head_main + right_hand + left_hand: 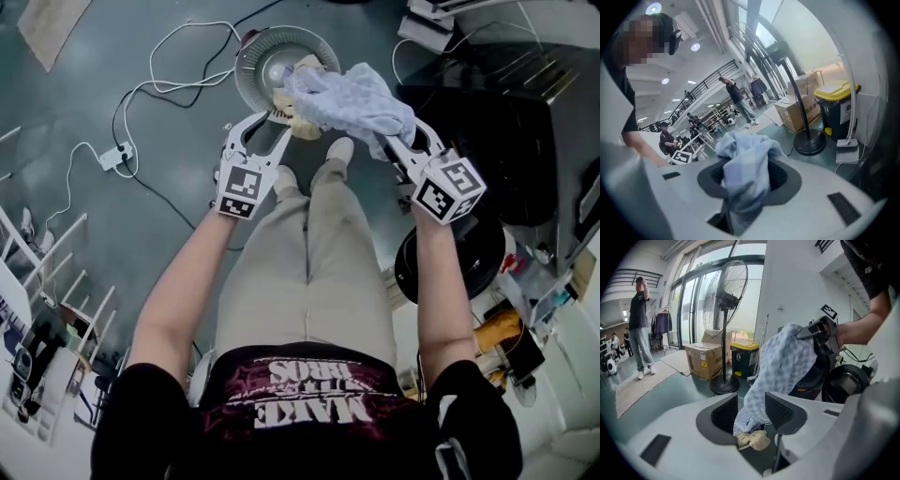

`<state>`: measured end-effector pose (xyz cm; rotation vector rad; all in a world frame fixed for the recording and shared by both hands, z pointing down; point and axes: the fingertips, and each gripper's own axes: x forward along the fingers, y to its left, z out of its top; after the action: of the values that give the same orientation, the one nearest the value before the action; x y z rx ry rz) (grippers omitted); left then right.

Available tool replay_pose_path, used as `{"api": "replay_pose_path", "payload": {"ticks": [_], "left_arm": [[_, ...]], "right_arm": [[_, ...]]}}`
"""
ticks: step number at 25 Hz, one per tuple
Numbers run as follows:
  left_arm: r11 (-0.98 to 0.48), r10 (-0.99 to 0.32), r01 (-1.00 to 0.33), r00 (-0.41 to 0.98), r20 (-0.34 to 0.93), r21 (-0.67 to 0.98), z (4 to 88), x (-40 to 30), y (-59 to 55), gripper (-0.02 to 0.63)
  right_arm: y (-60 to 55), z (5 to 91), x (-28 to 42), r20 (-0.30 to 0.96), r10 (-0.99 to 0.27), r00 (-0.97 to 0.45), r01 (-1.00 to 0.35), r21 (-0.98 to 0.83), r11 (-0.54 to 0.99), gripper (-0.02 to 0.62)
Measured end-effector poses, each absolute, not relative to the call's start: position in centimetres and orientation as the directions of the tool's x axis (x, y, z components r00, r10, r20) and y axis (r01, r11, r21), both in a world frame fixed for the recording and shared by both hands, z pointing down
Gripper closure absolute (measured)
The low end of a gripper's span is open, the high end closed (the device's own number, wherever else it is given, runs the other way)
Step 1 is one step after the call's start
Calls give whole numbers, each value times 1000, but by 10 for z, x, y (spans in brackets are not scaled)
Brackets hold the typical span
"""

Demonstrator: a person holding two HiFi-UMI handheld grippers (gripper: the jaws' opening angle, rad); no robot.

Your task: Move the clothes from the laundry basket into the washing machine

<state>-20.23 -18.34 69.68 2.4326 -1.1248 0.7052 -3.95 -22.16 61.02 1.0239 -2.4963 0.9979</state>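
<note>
A pale blue checked garment (352,98) hangs bunched in front of me, above the person's shoes. My right gripper (389,142) is shut on its upper part; in the right gripper view the cloth (743,171) fills the gap between the jaws. My left gripper (262,127) stands open to the left of the garment. In the left gripper view the garment's lower end (776,371) hangs between the spread jaws. A beige cloth (753,440) shows just below it; I cannot tell whether it hangs or lies on the floor.
A standing fan (277,56) is straight ahead, with a white cable and power strip (117,155) on the floor at left. A black round tub (450,267) sits at right. A cardboard box (705,359), a yellow-lidded bin (744,359) and a standing person (641,329) are farther off.
</note>
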Motion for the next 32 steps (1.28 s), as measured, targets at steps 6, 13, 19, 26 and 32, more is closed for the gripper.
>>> {"api": "replay_pose_path", "payload": {"ticks": [6,13,19,26,32], "left_arm": [[-658,-571,-742,602,558,127,659,-178,-168,431],[-665,-578,-737,608,545,117,600,-185,-155,428],[-672,-584,-733,612,533,105,561,-195,-147,411],[-667,-601,-738,614,512,101,533,-191,-143,365],[-696,-653,-718,637,410,4,481,-173,-155,290]], "right_arm": [[-210,546,-36,433,-558,-708,-703,-509,497,453],[-199,481,-43,413,-575,-706,-702,-515,492,452],[-202,428,-58,397,-561,-727,-683,-504,529,451],[-203,363,-78,332,-544,-771,-630,-519,578,451],[-198,321,-89,286,-516,-808,-579,-550,602,451]]}}
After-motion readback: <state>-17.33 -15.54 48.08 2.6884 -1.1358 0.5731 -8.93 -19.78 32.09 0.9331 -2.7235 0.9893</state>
